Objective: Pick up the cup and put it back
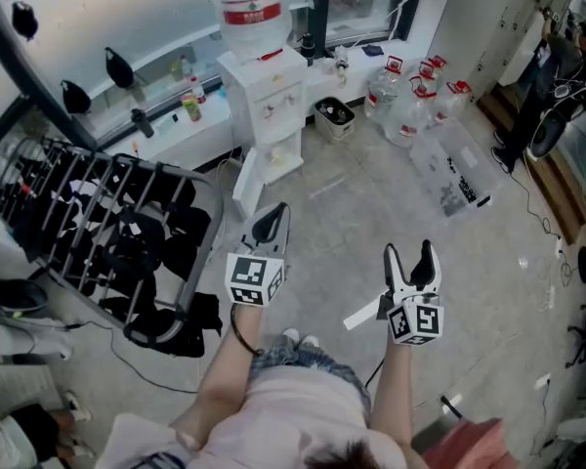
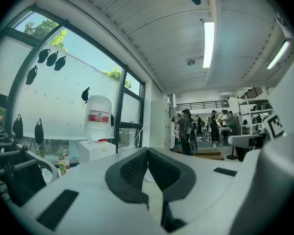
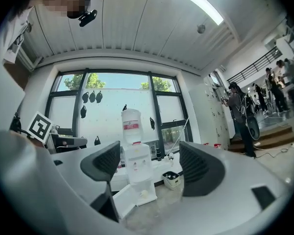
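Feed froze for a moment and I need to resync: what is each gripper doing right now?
Left gripper: jaws shut, nothing between them.
Right gripper: jaws open, nothing between them.

The head view's top edge cuts off the water bottle (image 1: 255, 13) atop the dispenser (image 1: 267, 101).

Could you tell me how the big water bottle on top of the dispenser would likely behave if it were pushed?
The water bottle sits high, inverted on the narrow white dispenser, so a push may tip it. It looks bulky, probably heavy if full; its fill level isn't clear.
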Tool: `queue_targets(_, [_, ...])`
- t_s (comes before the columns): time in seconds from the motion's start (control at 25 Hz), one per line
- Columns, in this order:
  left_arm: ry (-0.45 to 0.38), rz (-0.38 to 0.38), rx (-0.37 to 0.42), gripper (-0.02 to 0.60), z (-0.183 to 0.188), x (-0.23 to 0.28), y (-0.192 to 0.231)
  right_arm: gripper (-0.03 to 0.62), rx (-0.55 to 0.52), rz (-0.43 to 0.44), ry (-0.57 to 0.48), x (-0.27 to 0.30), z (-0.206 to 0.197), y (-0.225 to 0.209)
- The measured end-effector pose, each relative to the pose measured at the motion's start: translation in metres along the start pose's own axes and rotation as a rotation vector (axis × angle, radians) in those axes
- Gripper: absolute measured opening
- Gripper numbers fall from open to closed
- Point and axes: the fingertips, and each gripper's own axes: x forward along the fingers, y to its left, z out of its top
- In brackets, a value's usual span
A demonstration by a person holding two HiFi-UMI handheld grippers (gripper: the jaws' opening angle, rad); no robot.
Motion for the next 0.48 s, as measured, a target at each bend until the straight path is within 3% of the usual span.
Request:
queue_targets(0.24, [0.005,-0.003,-0.005,0.026,0.0,0.004,0.003,0.44,0.013,-0.019,0.011,0.004,-0.003,-0.002])
queue_targets(0.48, [0.006,0.0,-0.008,0.026,-0.002,0.008,0.009,0.457,0.015,-0.016,0.019,0.012,-0.007,0.002])
